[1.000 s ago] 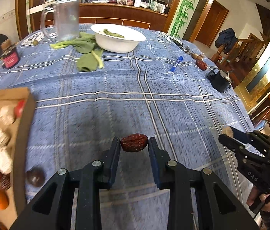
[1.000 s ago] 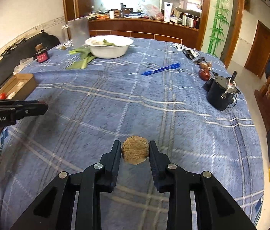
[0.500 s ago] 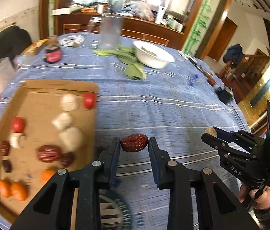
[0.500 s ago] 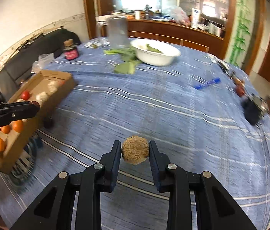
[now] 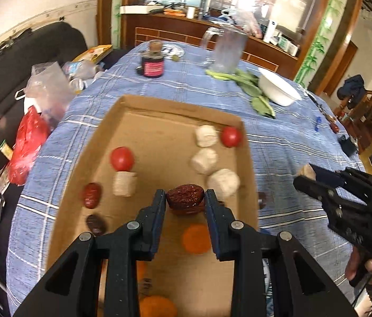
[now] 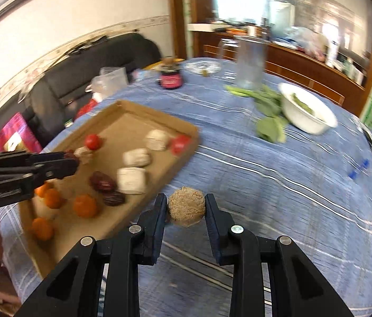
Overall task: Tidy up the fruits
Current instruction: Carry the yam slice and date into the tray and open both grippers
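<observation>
Dried red jujube (image 5: 185,199) pinched across its width between the pads of the left gripper (image 5: 185,203), hanging over the near half of the cardboard tray (image 5: 159,121). Judged light, wrinkled, slightly yielding skin; a hold across the middle, as now, should not slip, and hard squeezing would only dent it. Right gripper (image 6: 186,208) clenched on a tan, rough-surfaced ball (image 6: 186,206), over the blue plaid tablecloth (image 6: 278,163) just right of the tray's near corner; looks crumbly, so a gentle hold suits, what it is cannot be told. In the tray: cherry tomatoes (image 5: 122,158), pale chunks (image 5: 204,158), more jujubes (image 5: 91,195), small oranges (image 6: 85,205). Farther off: white bowl (image 5: 278,92) with leafy greens (image 5: 254,92) beside it, clear jug (image 5: 228,50), dark jar (image 5: 152,63). Hard to read: a dark round thing (image 5: 262,200) on the cloth outside the tray's right wall; the tray's near end hidden under the left gripper's arms; motion blur smears most edges.
</observation>
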### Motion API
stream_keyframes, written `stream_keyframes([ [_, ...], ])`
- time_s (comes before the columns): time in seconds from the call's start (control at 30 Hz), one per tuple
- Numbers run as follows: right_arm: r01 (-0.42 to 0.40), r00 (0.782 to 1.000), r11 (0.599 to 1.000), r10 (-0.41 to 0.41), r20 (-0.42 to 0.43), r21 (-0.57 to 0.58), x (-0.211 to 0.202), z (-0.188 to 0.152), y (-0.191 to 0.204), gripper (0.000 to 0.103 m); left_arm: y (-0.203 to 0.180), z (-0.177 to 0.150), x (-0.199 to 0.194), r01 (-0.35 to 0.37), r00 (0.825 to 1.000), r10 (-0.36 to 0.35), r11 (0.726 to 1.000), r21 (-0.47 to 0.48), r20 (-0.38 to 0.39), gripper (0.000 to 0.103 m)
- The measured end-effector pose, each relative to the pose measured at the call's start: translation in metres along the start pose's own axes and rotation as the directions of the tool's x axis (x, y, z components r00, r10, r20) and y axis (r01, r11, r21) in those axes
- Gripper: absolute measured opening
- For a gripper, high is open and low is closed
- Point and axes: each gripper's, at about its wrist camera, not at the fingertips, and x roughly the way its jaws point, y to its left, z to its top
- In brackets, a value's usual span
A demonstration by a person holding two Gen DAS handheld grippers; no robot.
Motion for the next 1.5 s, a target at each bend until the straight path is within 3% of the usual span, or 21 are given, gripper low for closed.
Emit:
stream_keyframes([
  [0.37, -0.177, 0.983, 0.976, 0.169, -0.068, -0.129, 0.014, -0.004, 0.078, 0.032, 0.026, 0.022, 0.009, -0.019, 1.000, 0.019, 1.000, -0.023, 0.003, 0.029],
  [0.63, -0.245, 0.965, 0.954, 0.223, -0.140, -0.175, 0.026, -0.020, 0.108, 0.032, 0.029, 0.043, 0.034, -0.017, 1.000, 0.016, 1.000, -0.024, -0.016, 0.029],
  [0.87, -0.266, 0.955, 0.945, 0.232, -0.182, -0.189, 0.038, -0.026, 0.116, 0.032, 0.028, 0.058, 0.062, -0.027, 0.998, 0.026, 0.999, -0.018, -0.054, 0.029],
  [1.5, -0.214, 0.965, 0.939, 0.160, -0.208, -0.269, 0.064, -0.029, 0.134, 0.032, 0.026, 0.063, 0.104, -0.036, 0.989, 0.036, 0.999, 0.003, -0.145, 0.029],
])
